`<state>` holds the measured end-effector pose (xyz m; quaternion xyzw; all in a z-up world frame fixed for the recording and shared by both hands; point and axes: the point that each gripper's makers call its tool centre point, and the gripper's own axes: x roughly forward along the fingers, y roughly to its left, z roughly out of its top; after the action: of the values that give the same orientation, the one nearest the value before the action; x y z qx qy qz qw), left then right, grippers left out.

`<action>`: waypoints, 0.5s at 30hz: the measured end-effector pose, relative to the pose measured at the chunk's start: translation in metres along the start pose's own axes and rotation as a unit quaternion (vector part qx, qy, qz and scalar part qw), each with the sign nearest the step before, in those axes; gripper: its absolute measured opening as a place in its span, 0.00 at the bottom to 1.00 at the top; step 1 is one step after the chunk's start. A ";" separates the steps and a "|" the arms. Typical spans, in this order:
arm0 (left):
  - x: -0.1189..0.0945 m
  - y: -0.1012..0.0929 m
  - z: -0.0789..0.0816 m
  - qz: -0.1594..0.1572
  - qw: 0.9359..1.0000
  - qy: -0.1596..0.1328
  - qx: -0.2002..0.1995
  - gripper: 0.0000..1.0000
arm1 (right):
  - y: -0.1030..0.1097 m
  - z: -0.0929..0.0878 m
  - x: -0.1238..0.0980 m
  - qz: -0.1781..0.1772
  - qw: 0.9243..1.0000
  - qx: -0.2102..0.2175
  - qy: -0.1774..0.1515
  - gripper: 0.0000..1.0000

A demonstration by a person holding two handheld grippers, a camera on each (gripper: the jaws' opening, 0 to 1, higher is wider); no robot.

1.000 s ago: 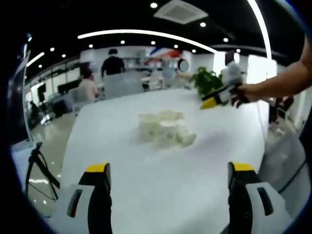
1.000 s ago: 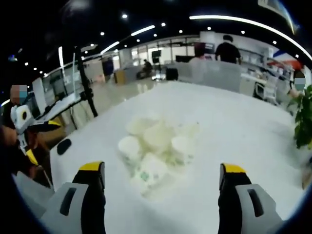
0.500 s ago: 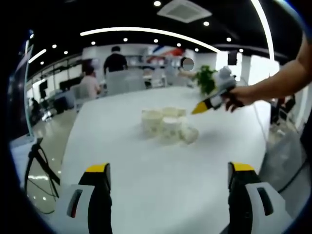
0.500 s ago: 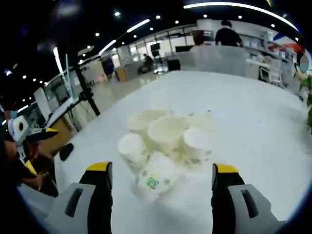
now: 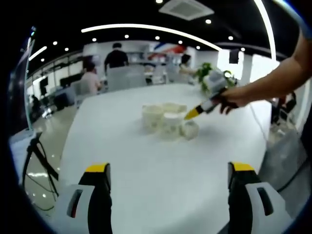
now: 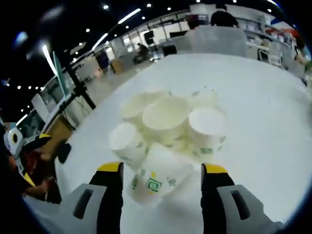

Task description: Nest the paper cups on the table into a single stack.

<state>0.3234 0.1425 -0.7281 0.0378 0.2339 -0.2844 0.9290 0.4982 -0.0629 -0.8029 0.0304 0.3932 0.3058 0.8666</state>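
Several white paper cups [image 5: 165, 119] with green print stand clustered mid-table. In the right gripper view the cluster is close: upright cups [image 6: 168, 117] stand mouth up or bottom up, and one cup lying on its side [image 6: 156, 180] rests between the jaws of my right gripper [image 6: 163, 170]. That gripper is open, its jaws standing on either side of the cup with small gaps. In the left gripper view a hand holds the right gripper [image 5: 195, 111], its yellow tip at the cluster's right side. My left gripper [image 5: 169, 168] hangs open over the near table, well short of the cups.
The white table [image 5: 146, 165] is long, with bare surface all around the cups. A tripod [image 5: 36, 161] stands off its left edge. People sit at desks beyond the far end, near a green plant [image 5: 207, 73]. A dark stand [image 6: 78, 87] rises beside the table.
My right gripper has come in to the cups, and the lying cup now sits between its jaws, which have narrowed a little. The left gripper has stayed open and nearly still.
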 end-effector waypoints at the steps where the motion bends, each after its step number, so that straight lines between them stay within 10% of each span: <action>1: -0.001 0.000 -0.001 0.001 1.000 0.000 -0.001 0.98 | 0.000 -0.001 0.002 0.000 1.000 0.001 0.003 0.61; 15: -0.002 -0.002 -0.004 0.005 1.000 0.002 -0.002 0.98 | -0.007 -0.025 0.010 -0.024 0.997 -0.024 0.064 0.39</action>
<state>0.3192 0.1432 -0.7306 0.0375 0.2363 -0.2793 0.9299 0.4893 -0.0674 -0.8291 -0.0199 0.4409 0.2954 0.8473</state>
